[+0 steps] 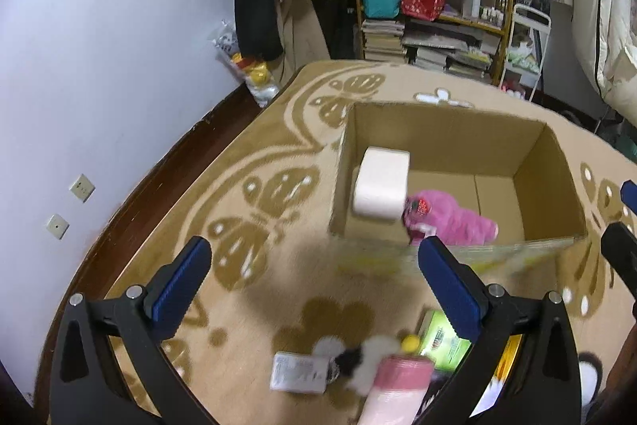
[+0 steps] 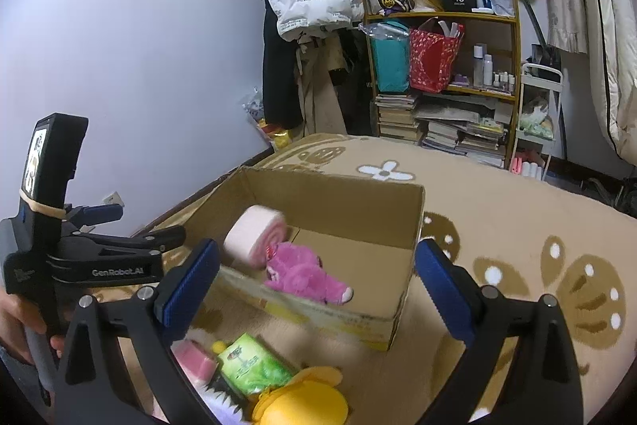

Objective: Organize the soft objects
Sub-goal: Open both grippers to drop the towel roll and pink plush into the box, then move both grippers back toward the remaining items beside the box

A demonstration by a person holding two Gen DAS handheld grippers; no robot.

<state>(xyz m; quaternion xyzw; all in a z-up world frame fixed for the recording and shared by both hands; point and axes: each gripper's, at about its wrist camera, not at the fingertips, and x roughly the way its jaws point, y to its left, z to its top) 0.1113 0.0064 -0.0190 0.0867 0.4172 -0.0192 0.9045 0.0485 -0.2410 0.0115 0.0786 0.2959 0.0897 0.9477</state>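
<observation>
Boxed: pink roll (image 2: 254, 236) and pink plush (image 2: 304, 275) lie inside the cardboard box (image 2: 414, 222)
Left: near pile on rug (image 2: 497, 218); green packet (image 2: 254, 365), yellow toy (image 2: 306, 399)
Both hand-held grippers: left (image 1: 314, 285), right (image 2: 316, 283); released, nothing held

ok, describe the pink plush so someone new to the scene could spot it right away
Find the open cardboard box on the tan butterfly-pattern rug. Inside, near its front wall, lies the pink plush toy, next to a pale pink roll. The plush is shaggy, bright magenta and irregular in shape; the roll is smooth, paler and cylindrical.
</observation>
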